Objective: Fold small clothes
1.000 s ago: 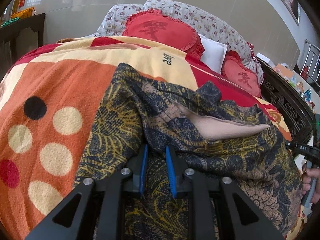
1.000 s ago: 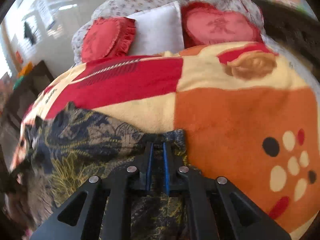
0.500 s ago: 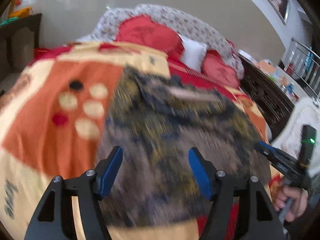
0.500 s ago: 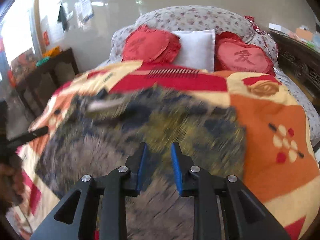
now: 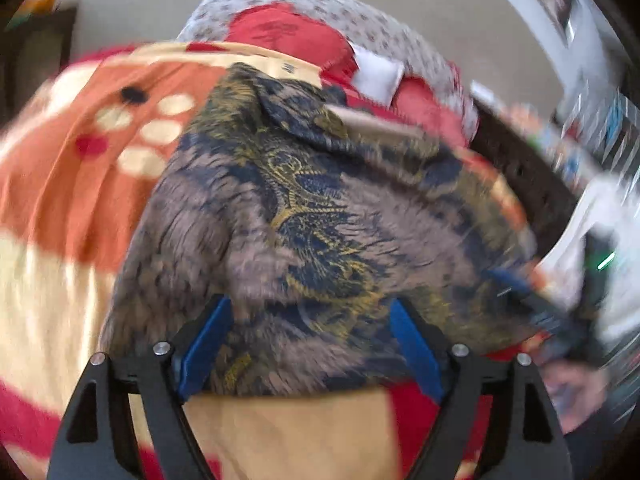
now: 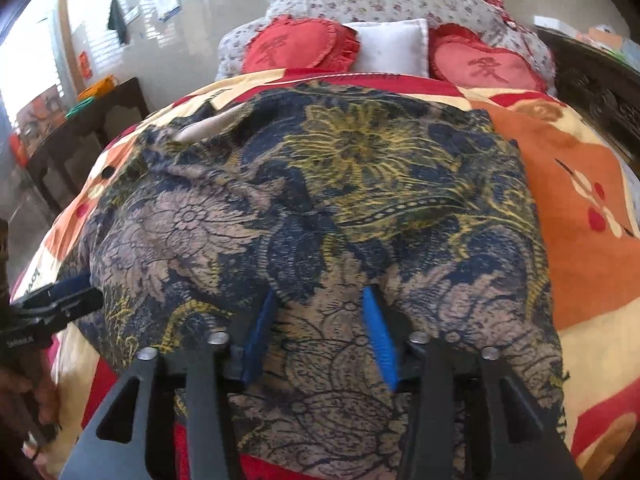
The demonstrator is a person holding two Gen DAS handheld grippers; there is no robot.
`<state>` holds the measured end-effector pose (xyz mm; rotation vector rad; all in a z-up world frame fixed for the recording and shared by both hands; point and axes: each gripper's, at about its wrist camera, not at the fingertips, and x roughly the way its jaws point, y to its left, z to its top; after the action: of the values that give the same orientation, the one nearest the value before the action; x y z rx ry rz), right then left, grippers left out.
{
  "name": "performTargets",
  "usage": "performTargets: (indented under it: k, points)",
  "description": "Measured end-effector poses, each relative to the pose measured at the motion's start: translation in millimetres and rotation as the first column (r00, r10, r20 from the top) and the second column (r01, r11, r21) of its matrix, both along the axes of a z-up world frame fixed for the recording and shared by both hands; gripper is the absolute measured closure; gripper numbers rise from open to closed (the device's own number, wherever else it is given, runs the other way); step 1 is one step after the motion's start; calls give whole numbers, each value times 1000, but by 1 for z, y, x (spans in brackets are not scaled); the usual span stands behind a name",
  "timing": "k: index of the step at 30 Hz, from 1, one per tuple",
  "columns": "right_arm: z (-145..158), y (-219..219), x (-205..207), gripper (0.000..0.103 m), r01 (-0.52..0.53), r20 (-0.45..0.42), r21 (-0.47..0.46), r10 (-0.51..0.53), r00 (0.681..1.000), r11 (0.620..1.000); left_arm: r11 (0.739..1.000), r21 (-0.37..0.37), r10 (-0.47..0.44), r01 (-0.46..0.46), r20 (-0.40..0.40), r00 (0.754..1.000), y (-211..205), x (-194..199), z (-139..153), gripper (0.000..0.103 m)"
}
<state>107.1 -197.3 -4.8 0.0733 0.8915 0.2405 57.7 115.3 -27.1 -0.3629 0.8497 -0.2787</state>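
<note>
The left gripper now stands wide open with nothing between its blue pads; a second ago it was nearly shut on the patterned garment. The right gripper has also spread, about half open, its pads resting over the near hem of the garment without pinching it; a second ago its fingers were almost together on the cloth. Both grippers have drawn back, and the garment, which was bunched close to the cameras, now lies spread on the blanket across the middle of the bed, its pale lining showing at the far left corner. The left view is blurred by motion. There is one garment, dark blue, gold and grey-brown. At the head of the bed sit two red heart cushions and one white pillow between them. A dark side table stands left of the bed.
</note>
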Motion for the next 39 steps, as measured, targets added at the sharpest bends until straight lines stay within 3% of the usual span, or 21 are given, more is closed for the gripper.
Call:
performTargets:
  k: [3,6,15,19,20,21,23,25,28,29,32,33,34,37,39]
  points:
    - [0,0,-1,63,9,8,2,-9,1000,1000,982,-166,94,-91,8,996,31,-32,2,17]
    - [-2,-1,0,61,14,10,23,-14,1000,1000,937,-297,169,-183,-75,983,53,-50,-18,20]
    - [-2,3,4,57,20,19,19,-20,1000,1000,914,-308,254,-264,-74,964,59,-12,-19,17]
    - [-3,2,4,57,21,19,28,-21,1000,999,884,-347,297,-312,-98,950,66,0,-20,18]
    - [-3,2,4,57,21,19,27,-21,1000,999,880,-351,305,-321,-102,947,66,-1,-20,27]
    - [-3,2,4,57,21,19,27,-21,1000,999,877,-357,305,-322,-106,946,66,-3,-20,49]
    - [-3,2,4,57,21,19,29,-21,1000,999,873,-352,308,-338,-139,941,65,-5,-24,73]
    - [-3,1,4,57,21,20,31,-21,1000,999,868,-327,342,-375,-156,927,68,-5,-28,77]
    - [-3,1,4,56,20,20,33,-21,1000,999,826,-380,374,-418,-187,908,80,-3,-37,78]
    - [-3,1,4,56,20,20,34,-21,1000,999,822,-381,378,-423,-189,906,80,-2,-37,78]
    - [-3,1,3,56,20,20,38,-21,1000,999,822,-366,395,-435,-183,900,77,3,-33,78]
    - [-3,1,3,56,20,20,39,-21,1000,999,827,-355,397,-436,-179,900,76,3,-32,88]
    - [-3,1,3,56,20,20,39,-21,1000,999,835,-334,404,-437,-167,899,74,3,-28,90]
    - [-3,1,3,56,20,20,37,-21,1000,999,882,-206,415,-423,-81,906,56,-1,-3,92]
    - [-1,1,3,56,21,13,32,-21,1000,999,926,-45,377,-375,56,925,28,-5,26,92]
